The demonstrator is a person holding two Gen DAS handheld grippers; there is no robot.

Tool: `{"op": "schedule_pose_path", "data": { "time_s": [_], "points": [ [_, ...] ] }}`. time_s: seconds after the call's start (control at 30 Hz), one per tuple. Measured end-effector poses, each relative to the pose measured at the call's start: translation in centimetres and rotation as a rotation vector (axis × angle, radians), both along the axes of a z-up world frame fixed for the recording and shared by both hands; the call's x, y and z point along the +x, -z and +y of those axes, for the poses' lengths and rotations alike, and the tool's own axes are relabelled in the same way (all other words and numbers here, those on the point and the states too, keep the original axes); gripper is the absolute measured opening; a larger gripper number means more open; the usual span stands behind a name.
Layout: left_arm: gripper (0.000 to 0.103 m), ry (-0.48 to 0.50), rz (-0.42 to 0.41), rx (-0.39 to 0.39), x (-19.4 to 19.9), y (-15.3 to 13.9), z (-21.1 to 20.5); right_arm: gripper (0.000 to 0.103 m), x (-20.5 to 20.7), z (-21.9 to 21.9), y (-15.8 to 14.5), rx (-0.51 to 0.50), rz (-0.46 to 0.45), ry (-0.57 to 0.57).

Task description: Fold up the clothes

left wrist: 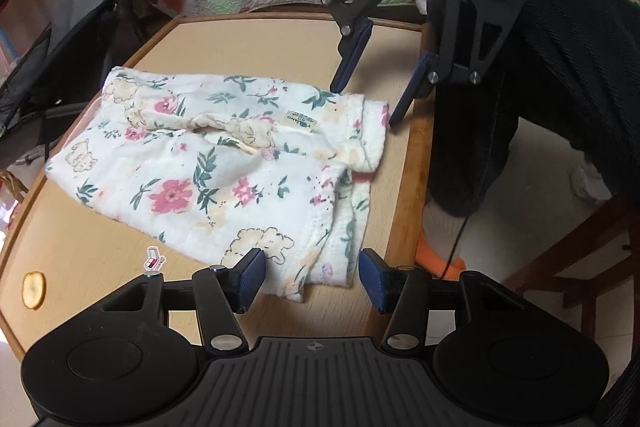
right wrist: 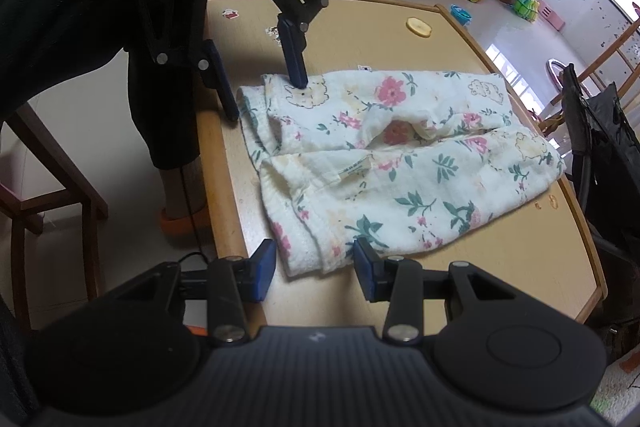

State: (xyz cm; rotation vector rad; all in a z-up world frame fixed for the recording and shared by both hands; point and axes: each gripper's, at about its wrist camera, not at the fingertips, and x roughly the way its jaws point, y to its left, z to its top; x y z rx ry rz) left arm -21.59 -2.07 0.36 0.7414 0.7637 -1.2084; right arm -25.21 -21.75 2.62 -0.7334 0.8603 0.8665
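i see both grippers, left gripper (left wrist: pixel 312 277) and right gripper (right wrist: pixel 315 269), fingers released, straddling the floral garment (left wrist: pixel 224 163) corners on the table (left wrist: pixel 100 247).

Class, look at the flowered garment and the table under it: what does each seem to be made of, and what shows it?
Garment: probably soft woven cotton, matte; it rumples, with thick stitched hems. Table: likely wood or wood laminate, smooth tan top with a raised, rounded, slightly glossy rim.
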Motion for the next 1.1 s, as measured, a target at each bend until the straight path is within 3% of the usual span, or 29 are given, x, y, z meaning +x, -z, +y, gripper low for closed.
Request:
{"op": "schedule_pose_path", "data": {
  "time_s": [0.2,0.27,0.33,0.47,0.63,0.7,0.77,0.8,0.93,1.1],
  "points": [
    [0.050,-0.008,0.024,-0.006,0.6,0.1,-0.1,0.042,0.1,0.6,0.3,-0.019,-0.024,-0.053],
    [0.035,-0.012,0.029,-0.014,0.7,0.1,-0.1,0.042,0.0,0.8,0.3,-0.033,-0.039,-0.075],
    [0.028,-0.016,0.028,-0.015,0.8,0.0,-0.2,0.042,-0.2,1.1,0.2,-0.051,-0.051,-0.099],
    [0.027,-0.003,0.035,-0.005,1.0,0.0,-0.4,0.042,-0.2,1.6,0.2,-0.090,-0.041,-0.146],
    [0.022,-0.004,0.034,0.000,1.4,-0.1,-0.5,0.040,1.2,1.8,0.1,-0.089,-0.008,-0.100],
    [0.022,-0.008,0.035,-0.001,1.5,-0.1,-0.5,0.036,1.7,1.9,0.0,-0.090,0.012,-0.075],
    [0.020,-0.013,0.035,-0.003,1.6,-0.1,-0.6,0.014,2.0,2.1,0.1,-0.091,0.028,-0.050],
    [0.019,-0.016,0.035,-0.002,1.6,-0.1,-0.6,0.011,2.1,2.1,0.3,-0.098,0.025,-0.041],
    [0.011,-0.026,0.031,0.008,1.7,-0.2,-0.8,0.007,2.5,2.1,0.3,-0.074,0.040,0.025],
    [0.010,-0.045,0.065,0.010,1.9,-0.9,-0.8,0.007,2.9,1.7,-0.3,-0.036,0.098,0.097]
  ]
}}
